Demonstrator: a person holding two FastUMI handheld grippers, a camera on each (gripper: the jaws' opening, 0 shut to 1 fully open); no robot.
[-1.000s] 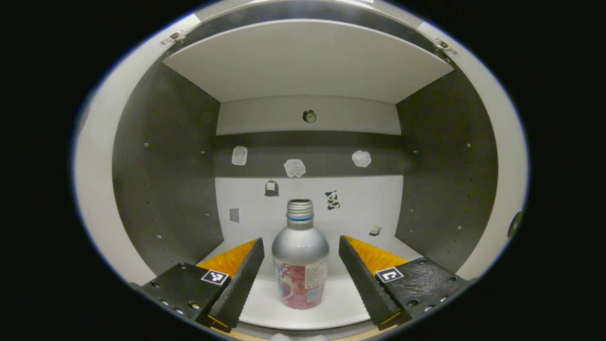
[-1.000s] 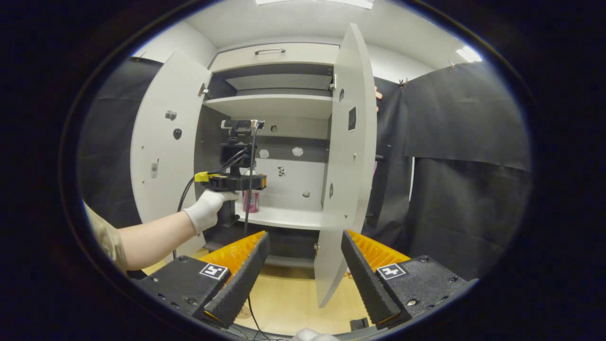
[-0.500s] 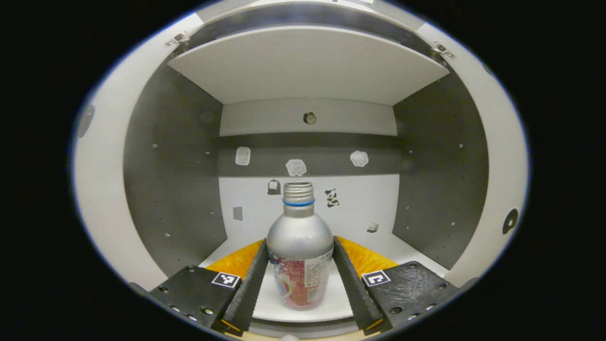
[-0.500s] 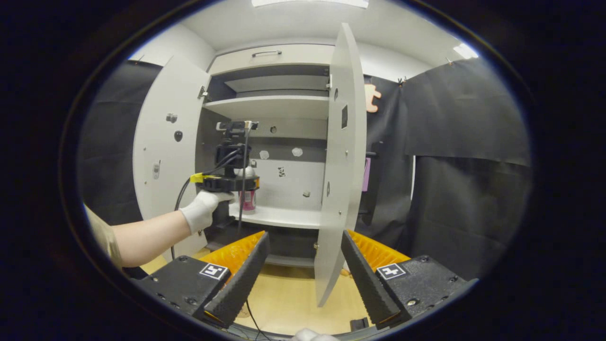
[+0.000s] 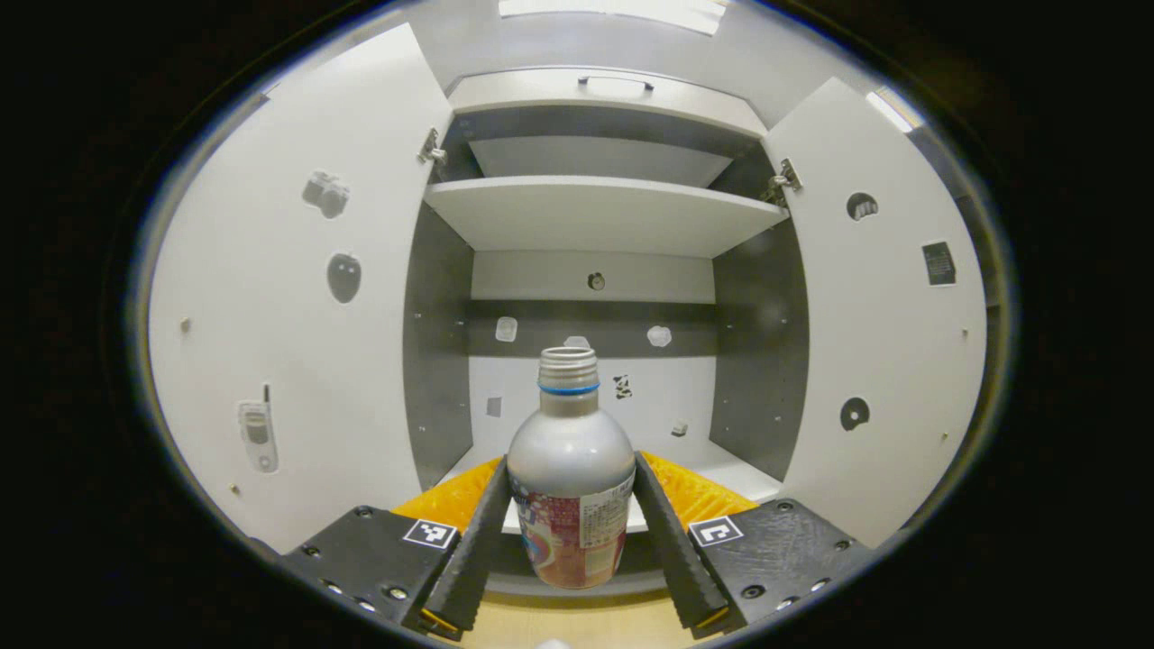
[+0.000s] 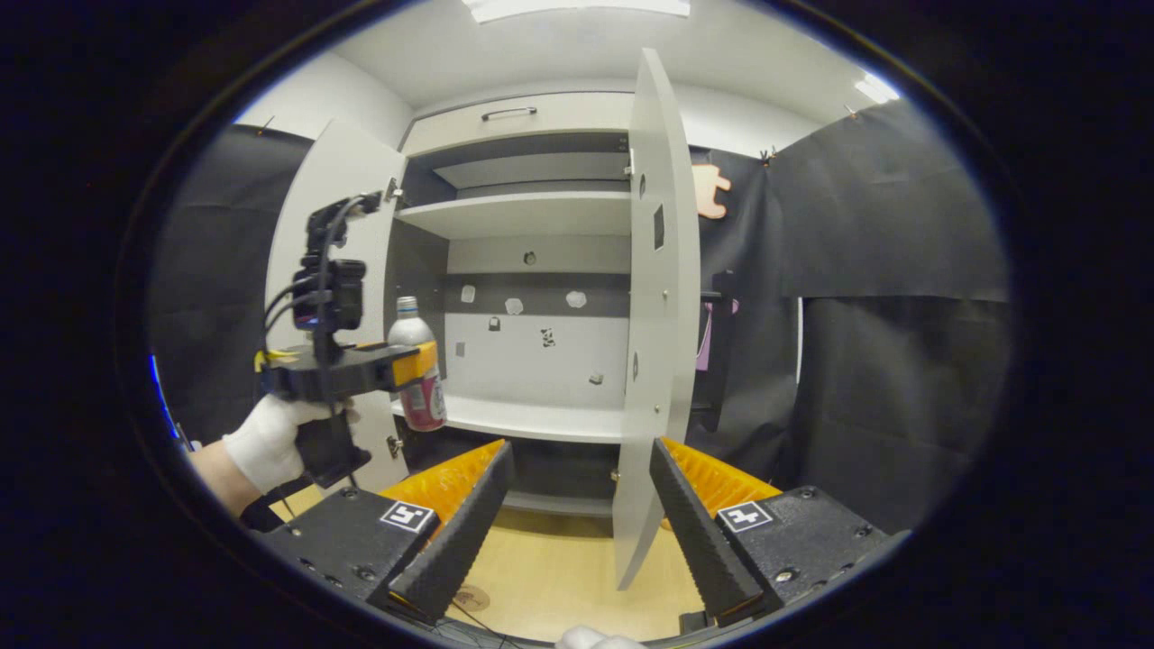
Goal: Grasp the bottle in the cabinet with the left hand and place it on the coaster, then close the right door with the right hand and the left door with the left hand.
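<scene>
Bottle (image 5: pixel 570 469) upright, clamped between both fingers of the left gripper (image 5: pixel 570 532), held in the air in front of the cabinet (image 5: pixel 595 212), clear of the lower shelf (image 6: pixel 532 419). Gloved hand (image 6: pixel 266 442) holds that gripper. Both doors wide open: left door (image 5: pixel 297 297), right door (image 6: pixel 654 297). Right gripper (image 6: pixel 577 523) jaws spread, holding nothing, pointed at right door's edge above the wood floor (image 6: pixel 550 577).

Both cabinet doors are standing open: the left door (image 5: pixel 288 306) and the right door (image 5: pixel 888 333) are flanking a wide, unobstructed opening. The lower shelf (image 6: pixel 532 419) is lying bare. The right door's edge (image 6: pixel 654 315) is projecting between the right gripper (image 6: pixel 577 505) fingers, well ahead. The left gripper (image 6: pixel 410 370), carrying the bottle (image 6: pixel 419 374), is occupying space just outside the left side of the opening.
</scene>
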